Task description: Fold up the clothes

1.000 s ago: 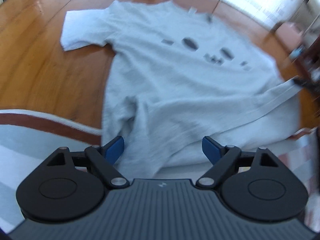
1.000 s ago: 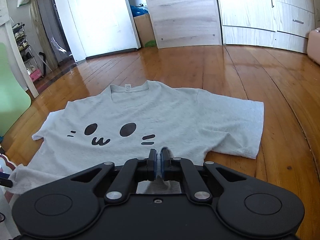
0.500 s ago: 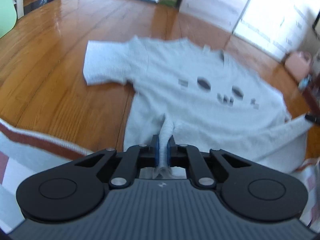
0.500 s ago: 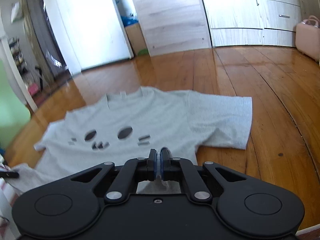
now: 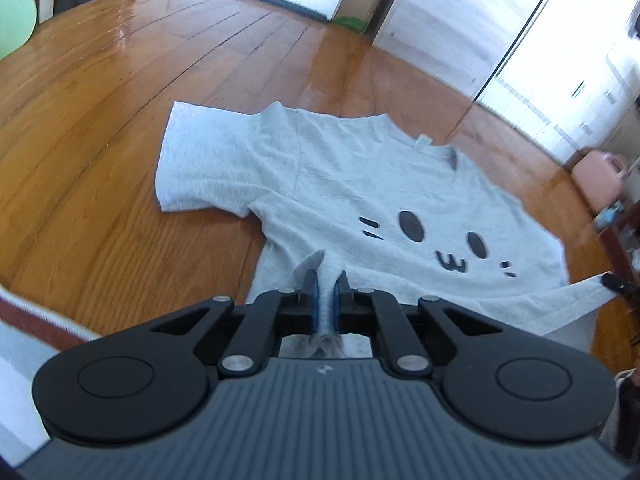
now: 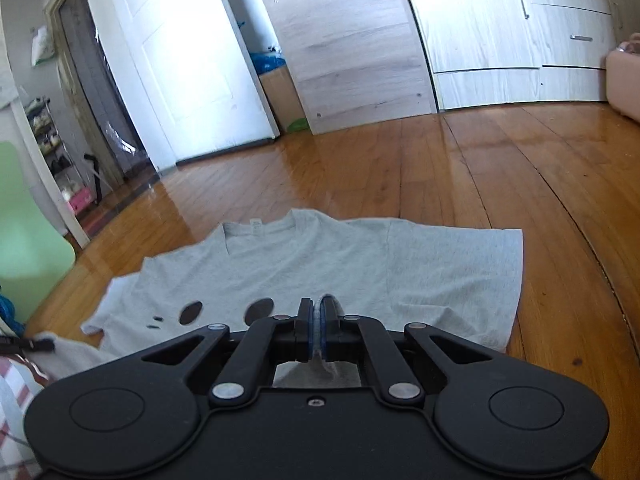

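Note:
A light grey T-shirt (image 5: pixel 332 184) with a black cat-face print (image 5: pixel 440 240) lies spread on the wooden floor, collar away from me. My left gripper (image 5: pixel 326 280) is shut on a pinch of the shirt's bottom hem at its left corner. In the right wrist view the same T-shirt (image 6: pixel 360 264) stretches ahead, and my right gripper (image 6: pixel 318 308) is shut on the hem near its right corner. The hem between both grips is lifted off the floor. The right gripper's tip (image 5: pixel 616 282) shows at the right edge of the left wrist view.
A striped rug (image 5: pixel 32 320) lies under the near hem. A pink case (image 5: pixel 596 176) and dark furniture (image 5: pixel 628 240) stand at the right. Light wooden cabinets (image 6: pixel 500 32), a white door (image 6: pixel 188 60), a green chair (image 6: pixel 24 248) and a shelf rack (image 6: pixel 52 148) ring the wooden floor (image 5: pixel 80 120).
My left gripper went from open over the hem to shut on it, then lifted the cloth. Both hands rose and tipped up, so more of the room shows beyond the shirt.

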A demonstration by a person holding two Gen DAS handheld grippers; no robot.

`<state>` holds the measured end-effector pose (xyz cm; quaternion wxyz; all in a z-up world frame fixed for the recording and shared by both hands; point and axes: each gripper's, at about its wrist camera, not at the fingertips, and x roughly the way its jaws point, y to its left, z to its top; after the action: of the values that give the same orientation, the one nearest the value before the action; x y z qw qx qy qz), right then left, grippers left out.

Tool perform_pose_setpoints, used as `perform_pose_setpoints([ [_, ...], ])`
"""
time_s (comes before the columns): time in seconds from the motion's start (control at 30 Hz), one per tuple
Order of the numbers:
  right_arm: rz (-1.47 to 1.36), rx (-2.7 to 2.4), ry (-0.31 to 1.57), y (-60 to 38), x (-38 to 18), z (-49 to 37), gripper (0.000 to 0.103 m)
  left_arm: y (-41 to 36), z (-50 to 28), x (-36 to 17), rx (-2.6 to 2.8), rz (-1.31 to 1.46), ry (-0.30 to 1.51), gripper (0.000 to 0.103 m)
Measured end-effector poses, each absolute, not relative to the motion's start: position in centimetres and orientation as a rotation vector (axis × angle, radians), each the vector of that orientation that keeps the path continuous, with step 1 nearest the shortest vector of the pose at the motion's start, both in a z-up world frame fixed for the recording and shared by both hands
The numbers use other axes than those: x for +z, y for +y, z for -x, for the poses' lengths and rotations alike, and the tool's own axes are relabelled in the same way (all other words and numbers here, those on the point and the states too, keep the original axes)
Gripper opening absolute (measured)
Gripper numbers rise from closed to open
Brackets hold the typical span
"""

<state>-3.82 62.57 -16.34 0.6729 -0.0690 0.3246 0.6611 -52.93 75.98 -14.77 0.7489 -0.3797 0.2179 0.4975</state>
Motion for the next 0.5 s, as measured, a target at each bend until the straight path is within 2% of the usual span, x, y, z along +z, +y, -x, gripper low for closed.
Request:
perform_pose_setpoints([
  [0.33,-0.027,1.501,0.824,70.0,-15.2,0.2,0.004,84.6,49.2,-12.0,1.116,0.665,0.494,0.007],
  [0.43,-0.012,1.513,0.782,73.6,-14.0,-0.1,0.004,88.6,48.1,-10.7,1.167,0.61,0.459,0.007],
  [0.5,0.071,1.447,0.678,76.5,-13.2,0.1,0.004,91.5,48.1,-10.9,1.277,0.602,0.347,0.01],
])
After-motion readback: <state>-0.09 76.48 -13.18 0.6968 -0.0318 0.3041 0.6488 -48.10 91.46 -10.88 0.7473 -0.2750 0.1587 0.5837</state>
